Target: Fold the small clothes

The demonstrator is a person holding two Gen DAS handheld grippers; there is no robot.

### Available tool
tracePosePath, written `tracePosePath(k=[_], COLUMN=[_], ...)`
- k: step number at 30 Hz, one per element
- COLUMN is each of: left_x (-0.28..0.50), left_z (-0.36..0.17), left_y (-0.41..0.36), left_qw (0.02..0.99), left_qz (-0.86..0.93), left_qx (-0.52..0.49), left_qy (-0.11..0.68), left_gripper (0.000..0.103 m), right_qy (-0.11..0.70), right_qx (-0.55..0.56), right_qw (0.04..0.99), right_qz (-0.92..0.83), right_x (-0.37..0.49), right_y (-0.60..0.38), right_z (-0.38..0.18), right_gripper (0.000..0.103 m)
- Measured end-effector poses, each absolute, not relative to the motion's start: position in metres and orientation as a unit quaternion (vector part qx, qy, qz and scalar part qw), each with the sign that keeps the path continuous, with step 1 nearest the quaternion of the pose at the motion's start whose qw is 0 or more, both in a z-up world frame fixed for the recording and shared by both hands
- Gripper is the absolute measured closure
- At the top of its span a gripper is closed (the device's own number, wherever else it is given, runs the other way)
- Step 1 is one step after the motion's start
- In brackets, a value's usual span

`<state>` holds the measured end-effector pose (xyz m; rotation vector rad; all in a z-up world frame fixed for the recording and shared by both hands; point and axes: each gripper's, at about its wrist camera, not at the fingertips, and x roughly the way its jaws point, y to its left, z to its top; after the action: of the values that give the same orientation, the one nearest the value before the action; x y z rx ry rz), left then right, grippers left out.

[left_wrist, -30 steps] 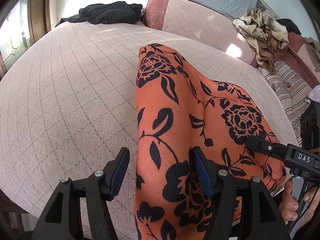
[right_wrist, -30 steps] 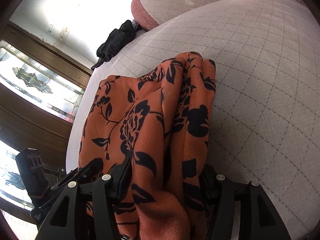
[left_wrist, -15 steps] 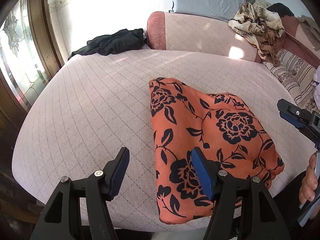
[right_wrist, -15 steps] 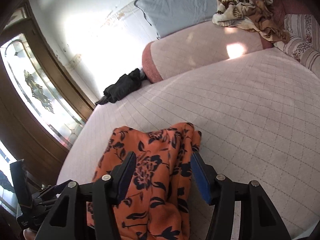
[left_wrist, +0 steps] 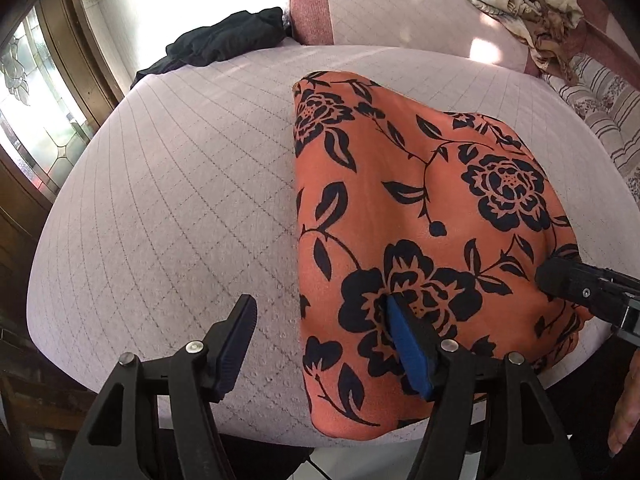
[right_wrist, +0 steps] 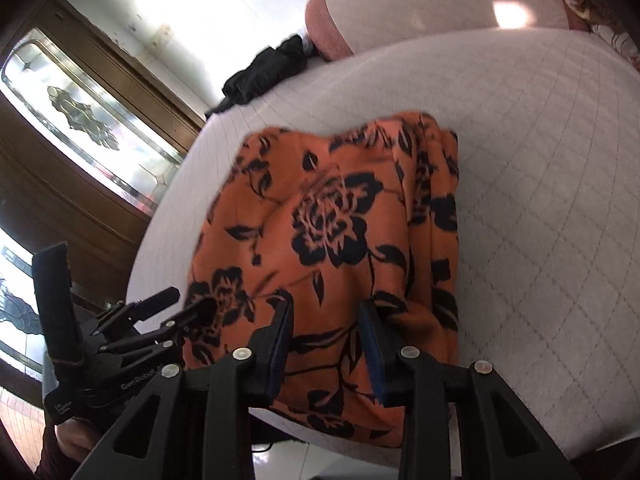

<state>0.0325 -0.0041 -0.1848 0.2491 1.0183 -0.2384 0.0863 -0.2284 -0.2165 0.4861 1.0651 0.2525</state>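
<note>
An orange garment point(right_wrist: 332, 248) printed with black flowers lies folded on a quilted pale pink bed point(right_wrist: 540, 168), its near edge hanging over the mattress side. The right gripper point(right_wrist: 325, 344) hovers over that edge, fingers apart. The left gripper point(right_wrist: 188, 312) reaches the cloth's left border. A black garment point(right_wrist: 268, 74) sits behind.

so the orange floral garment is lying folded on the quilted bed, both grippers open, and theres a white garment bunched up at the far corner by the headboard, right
Not quite: the bunched garment at the far corner is black, not white, as the left wrist view shows. The rest holds: the orange floral garment lies folded on the quilted bed, and the left gripper and right gripper are both open.
</note>
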Motion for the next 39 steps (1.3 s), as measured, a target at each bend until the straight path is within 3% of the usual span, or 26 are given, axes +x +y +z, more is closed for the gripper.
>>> tracePosePath(k=[8,19,30,33,39], left_x=[0.030,0.034,0.089,0.122,0.160], left_z=[-0.187,-0.197,-0.134,-0.144,-0.207], left_y=[-0.008,-0.001,-0.014,-0.036,-0.048], left_qw=[0.860,0.855,0.882,0.880,0.839], left_qz=[-0.112,-0.118,-0.129,-0.116,-0.097], left_qx=[0.150,0.114,0.101,0.129,0.130], left_qy=[0.475,0.491,0.442,0.442,0.520], left_gripper=[0.028,0.018,0.018,0.018,0.017], right_qy=[0.502,0.509,0.438,0.450,0.502], right_qx=[0.240,0.272,0.307,0.326,0.387], right_qw=[0.822,0.807,0.836,0.823,0.767], right_qz=[0.120,0.124,0.123,0.119,0.096], right_x=[0.076,0.074,0.115,0.150,0.186], right_y=[-0.226,-0.236,-0.273,-0.279,-0.291], right_z=[-0.219,-0.224,-0.172,-0.186,-0.252], right_gripper=[0.067,0.072,0.070,0.070,0.071])
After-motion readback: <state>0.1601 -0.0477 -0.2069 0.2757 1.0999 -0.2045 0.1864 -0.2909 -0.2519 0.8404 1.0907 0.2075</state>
